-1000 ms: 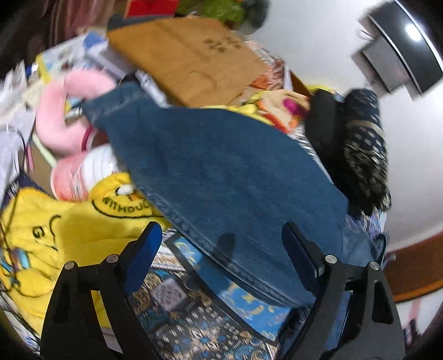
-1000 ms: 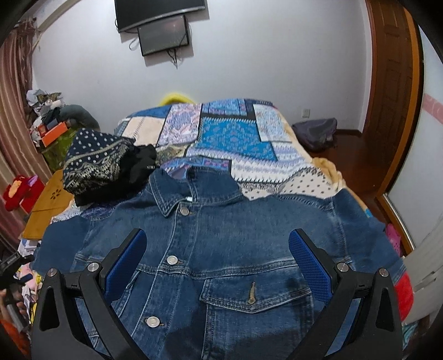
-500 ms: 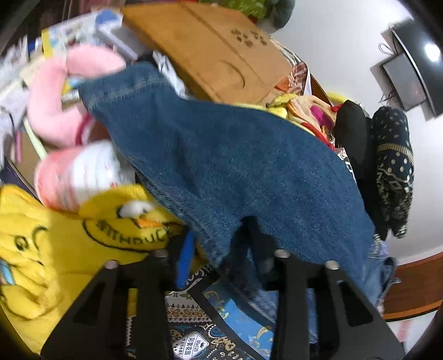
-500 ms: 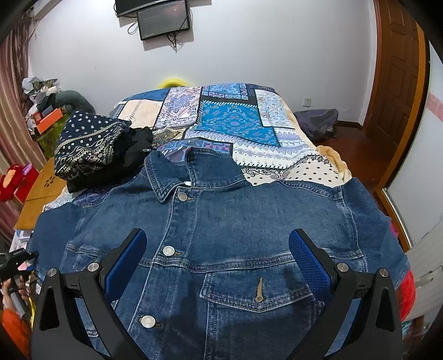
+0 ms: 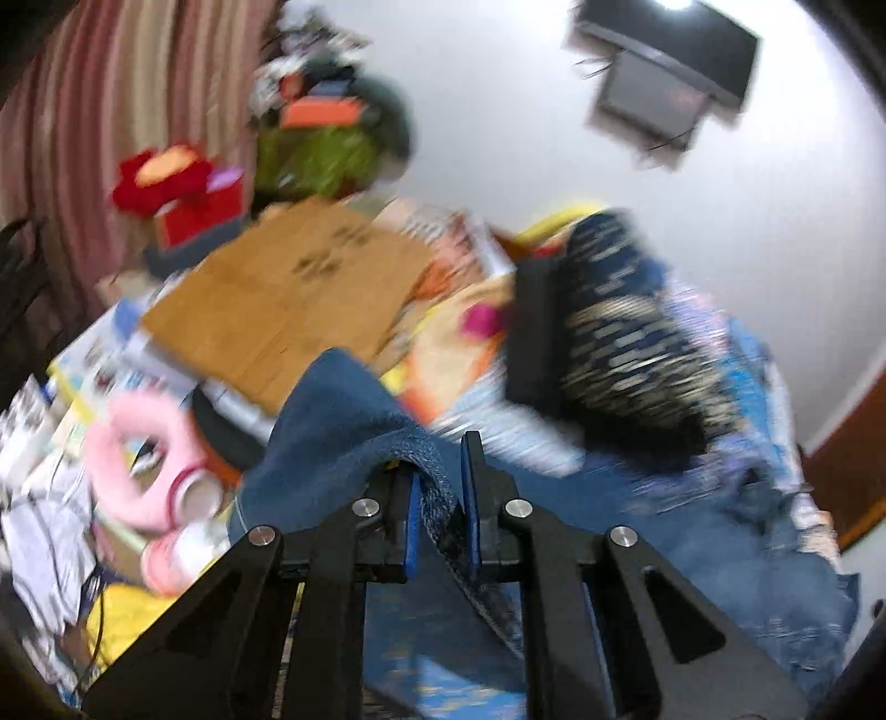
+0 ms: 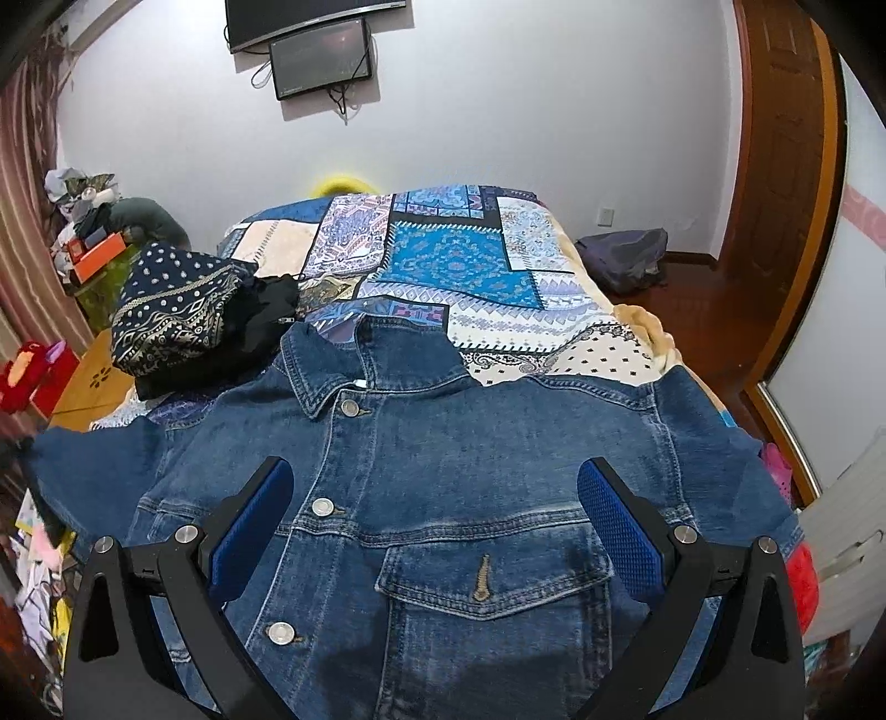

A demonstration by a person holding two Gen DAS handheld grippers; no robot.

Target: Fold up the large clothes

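A white wall (image 6: 498,111) stands behind the bed (image 6: 443,266), which carries a blue patchwork cover. On this wall hang 2 dark screens (image 6: 321,50), one under the other. A brown wooden door (image 6: 786,166) is at the right. Striped curtains (image 6: 22,232) hang at the left, above what seems a low wooden table (image 6: 94,382). The floor (image 6: 692,310) is dark wood.
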